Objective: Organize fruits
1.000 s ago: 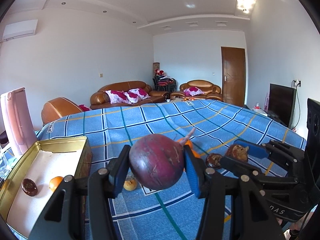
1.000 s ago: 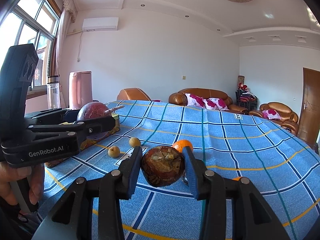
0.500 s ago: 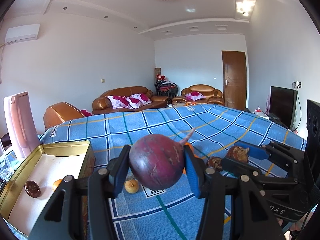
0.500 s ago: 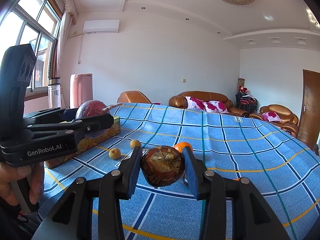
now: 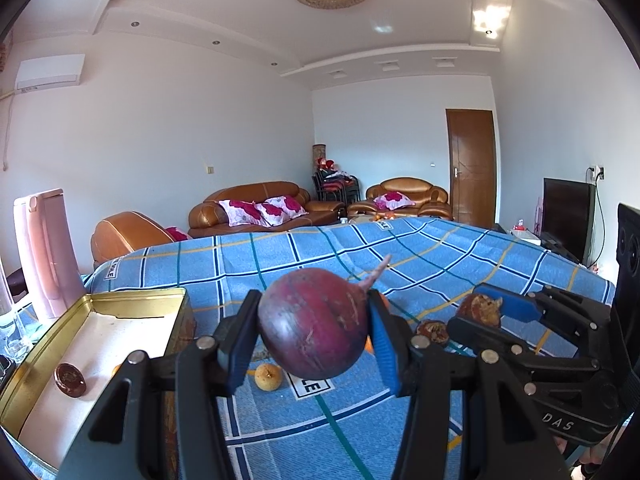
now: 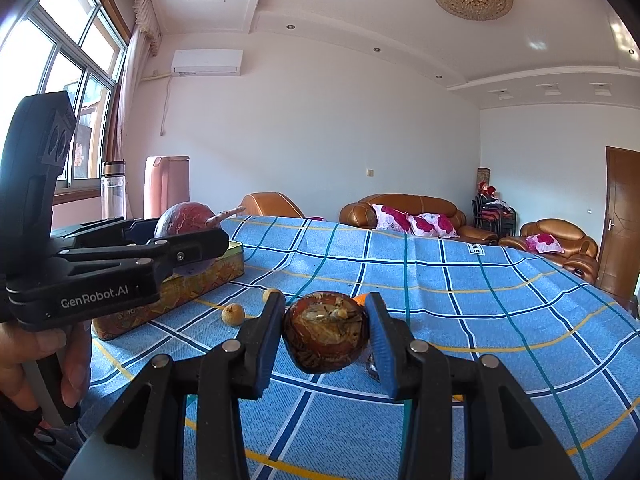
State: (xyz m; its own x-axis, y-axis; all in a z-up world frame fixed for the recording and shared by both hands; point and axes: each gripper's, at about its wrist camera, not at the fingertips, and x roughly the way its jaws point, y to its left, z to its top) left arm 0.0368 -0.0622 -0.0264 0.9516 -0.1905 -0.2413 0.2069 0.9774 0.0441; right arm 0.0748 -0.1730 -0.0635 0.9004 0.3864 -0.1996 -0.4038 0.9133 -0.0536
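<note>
My left gripper [image 5: 314, 306] is shut on a round purple-red fruit [image 5: 314, 328] with a pale stalk, held above the blue checked tablecloth [image 5: 280, 264]. To its right, my right gripper [image 5: 478, 309] is shut on a brown, rough-topped fruit [image 5: 480, 311]. In the right wrist view that brown fruit [image 6: 326, 332] fills my right gripper [image 6: 325, 308], and my left gripper [image 6: 188, 236] holds the purple fruit [image 6: 180, 216] over the gold tin [image 6: 200, 284]. The open tin [image 5: 132, 306] holds a dark brown fruit [image 5: 70, 379] and something orange [image 5: 117, 368].
On the cloth lie small yellow fruits [image 6: 233, 314] [image 6: 270, 294], an orange [image 6: 359, 299] and a brown fruit [image 5: 433, 332]. A pink appliance [image 5: 44, 252] and a glass bottle [image 6: 113, 190] stand behind the tin. A hand [image 6: 24, 356] grips the left tool. Sofas [image 5: 256, 208] lie beyond the table.
</note>
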